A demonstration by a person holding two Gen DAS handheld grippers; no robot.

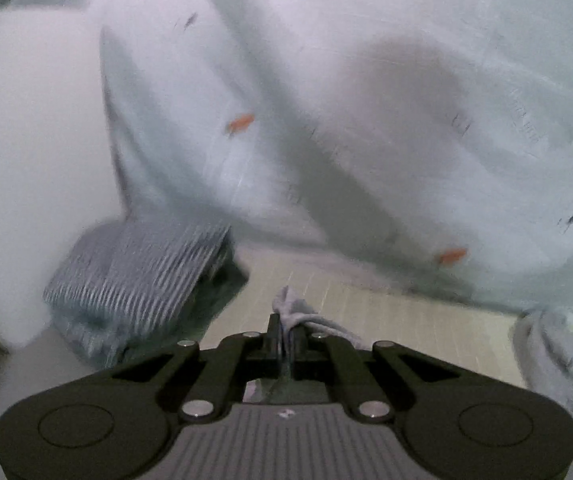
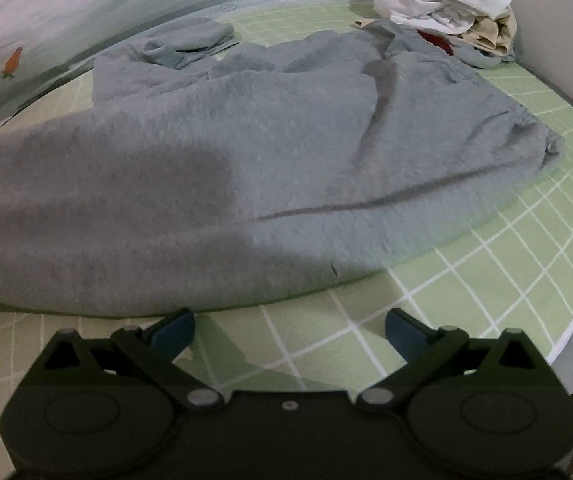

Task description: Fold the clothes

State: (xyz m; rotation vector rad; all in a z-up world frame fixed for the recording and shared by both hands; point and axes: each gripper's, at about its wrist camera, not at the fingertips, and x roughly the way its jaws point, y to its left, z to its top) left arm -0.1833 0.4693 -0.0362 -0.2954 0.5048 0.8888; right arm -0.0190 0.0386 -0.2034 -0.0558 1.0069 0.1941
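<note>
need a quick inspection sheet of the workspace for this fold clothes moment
surface: green sheet with a white grid, bare at the near right.
job's things: fuzzy grey garment spread flat, creased; a bit of grey cloth is pinched in the left hand-held gripper.
clutter: pile of white and cream clothes at the far right; striped folded item at left.
grippers: left shut on cloth; right hand-held gripper open, empty, just short of the garment's near edge.
cables: nothing seen.
surroundings: pale duvet with carrot print bunched behind; wall at right.

Left hand-held gripper (image 1: 286, 334): black linkages, silver rivets, ribbed grey plate. Right hand-held gripper (image 2: 289, 334): blue pads.
</note>
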